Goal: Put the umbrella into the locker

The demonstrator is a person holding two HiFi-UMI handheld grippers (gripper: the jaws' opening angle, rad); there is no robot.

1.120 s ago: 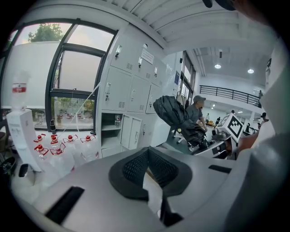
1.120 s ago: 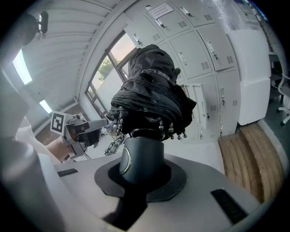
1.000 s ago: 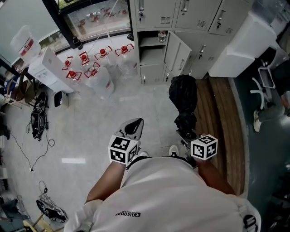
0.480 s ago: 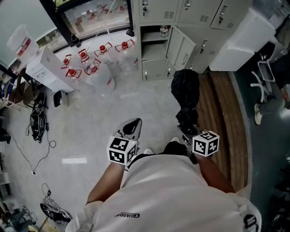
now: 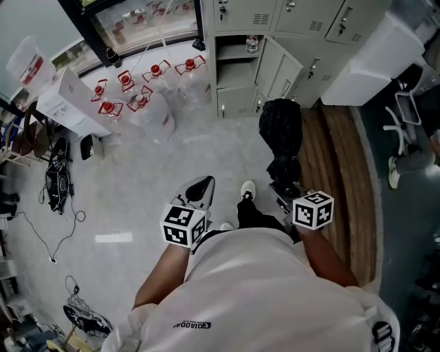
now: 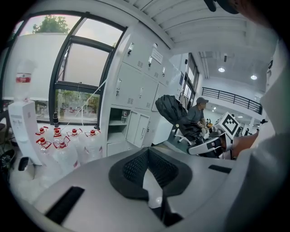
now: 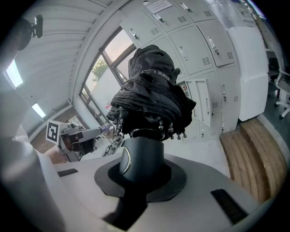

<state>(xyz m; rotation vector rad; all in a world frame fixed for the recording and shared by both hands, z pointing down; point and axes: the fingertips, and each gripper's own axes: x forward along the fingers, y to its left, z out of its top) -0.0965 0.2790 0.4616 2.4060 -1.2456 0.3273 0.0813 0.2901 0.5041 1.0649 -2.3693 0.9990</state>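
Close by, at the bottom of the head view, is the person's white shirt (image 5: 261, 295). Just past it the left gripper (image 5: 198, 194) points out over the pale floor (image 5: 137, 185). Its jaws are pressed together at the tips, and nothing is between them. Across from it, the right gripper (image 5: 285, 194) is clamped on the round black handle (image 7: 138, 158) of the umbrella (image 5: 280, 134). The umbrella is black and folded up. It sticks out in front of that gripper, held up off the floor. One white shoe (image 5: 247, 189) shows between the two grippers. A strip of brown wood (image 5: 330, 172) lies on the floor on the right, beside the umbrella. Farther on stand the grey lockers (image 5: 302, 20). One locker (image 5: 237, 72) has its door (image 5: 278, 69) swung open, and a shelf shows inside. The umbrella is well apart from it and not inside. Left of the lockers, big clear water bottles (image 5: 137, 110) with red caps stand together by the window (image 5: 137, 24).
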